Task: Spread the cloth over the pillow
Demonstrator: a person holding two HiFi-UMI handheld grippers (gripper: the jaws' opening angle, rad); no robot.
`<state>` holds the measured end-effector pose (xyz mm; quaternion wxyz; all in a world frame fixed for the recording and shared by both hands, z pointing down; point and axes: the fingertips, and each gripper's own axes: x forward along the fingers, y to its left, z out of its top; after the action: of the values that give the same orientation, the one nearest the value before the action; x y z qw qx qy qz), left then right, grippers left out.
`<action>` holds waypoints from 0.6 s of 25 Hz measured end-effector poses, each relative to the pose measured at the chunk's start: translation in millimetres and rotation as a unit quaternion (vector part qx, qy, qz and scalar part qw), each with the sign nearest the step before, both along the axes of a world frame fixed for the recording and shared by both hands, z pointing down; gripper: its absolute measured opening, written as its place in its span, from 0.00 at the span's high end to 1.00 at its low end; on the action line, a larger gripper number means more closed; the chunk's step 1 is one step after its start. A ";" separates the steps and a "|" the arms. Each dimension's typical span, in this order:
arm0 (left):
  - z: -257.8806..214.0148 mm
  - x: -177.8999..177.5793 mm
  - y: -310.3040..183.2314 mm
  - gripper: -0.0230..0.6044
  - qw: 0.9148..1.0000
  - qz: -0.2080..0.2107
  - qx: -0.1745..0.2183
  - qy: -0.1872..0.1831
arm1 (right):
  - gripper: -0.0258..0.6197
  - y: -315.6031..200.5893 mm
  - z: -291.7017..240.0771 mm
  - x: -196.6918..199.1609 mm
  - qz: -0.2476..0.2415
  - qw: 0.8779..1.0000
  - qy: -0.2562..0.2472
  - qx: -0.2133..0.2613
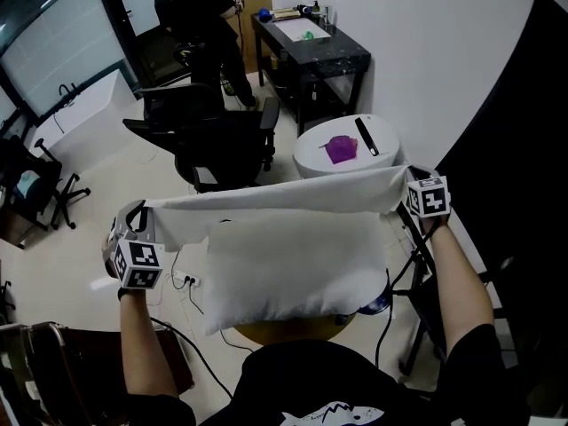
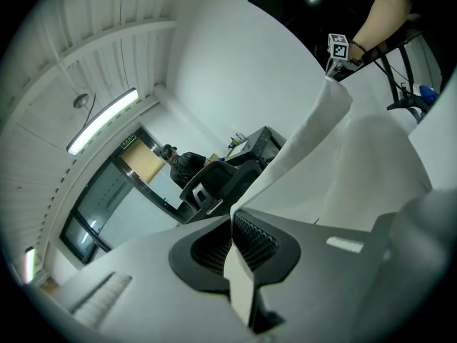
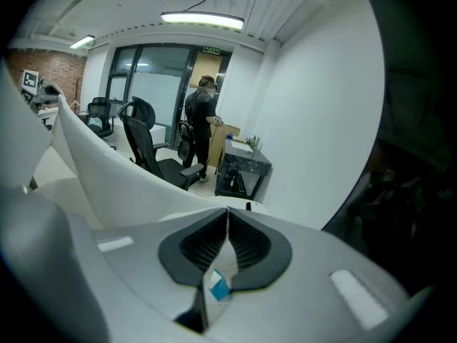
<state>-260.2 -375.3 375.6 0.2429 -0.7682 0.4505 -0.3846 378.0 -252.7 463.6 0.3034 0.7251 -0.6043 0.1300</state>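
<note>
- L claw (image 1: 145,216) clamped shut on one corner of cloth (image 1: 284,198); R claw (image 1: 406,187) pinched on the opposite corner.
- Cloth held taut betw. both claws, along far edge of pillow (image 1: 293,273); contact unclear.
- Pillow lies on round brown worktop (image 1: 284,332).
- Beyond: white round worktop (image 1: 311,153) w/ purple item (image 1: 341,148); office chair (image 1: 222,140).

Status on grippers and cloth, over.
Both shut on cloth corners: left gripper, right gripper. Cloth stretched between them; pillow mostly uncovered. No obstruction seen.
</note>
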 end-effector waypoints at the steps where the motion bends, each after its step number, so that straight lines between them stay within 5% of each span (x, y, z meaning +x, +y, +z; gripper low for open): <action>1: 0.7 -0.8 4.9 0.96 1.000 0.000 0.001 0.001 | 0.93 2.2 2.0 -0.3 0.001 1.000 0.000 -0.001; 15: -58.9 -15.3 81.5 0.96 0.998 -0.012 0.065 0.002 | 0.93 31.5 -46.2 -8.4 -0.034 0.998 -0.011 0.046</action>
<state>-275.5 -293.8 316.7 0.2869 -0.7461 0.4839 -0.3563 369.7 -221.2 417.5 0.2673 0.7160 -0.6371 0.1002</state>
